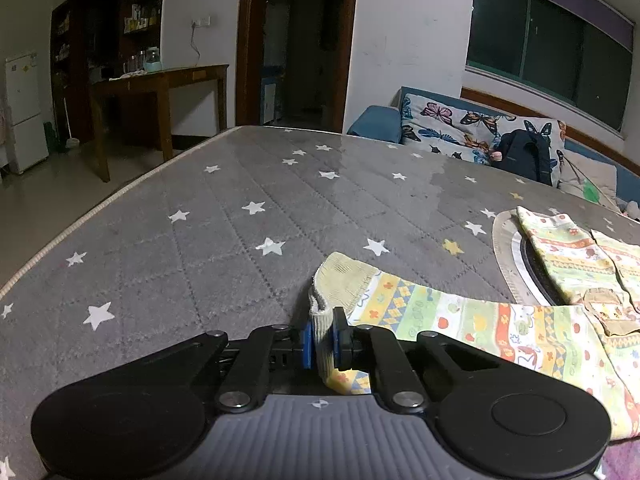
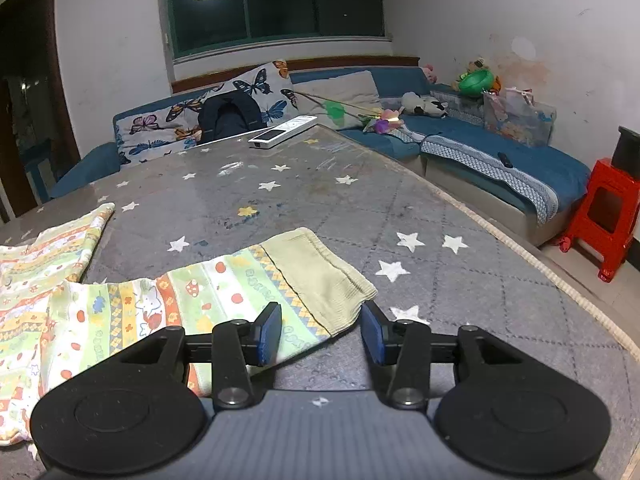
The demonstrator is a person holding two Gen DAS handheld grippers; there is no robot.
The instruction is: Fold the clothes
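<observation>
Patterned cotton child's pants (image 1: 500, 332) spread low in frame on grey star-print mattress (image 1: 240, 220) — unfolded. Left gripper (image 1: 323, 342) clamped on ribbed cuff (image 1: 322, 328); right gripper (image 2: 320, 334) spread wide beside other cuff (image 2: 320, 276), grasping nothing — folding barely begun.

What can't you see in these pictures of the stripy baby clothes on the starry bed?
- Left wrist view: the cuff end pinched in the left tool is hidden by its fingers; the garment's far side runs off the right edge.
- Right wrist view: the open right tool body hides the sleeve's near edge; the garment runs off the left edge.
- The doorway is too dark to see inside.
</observation>
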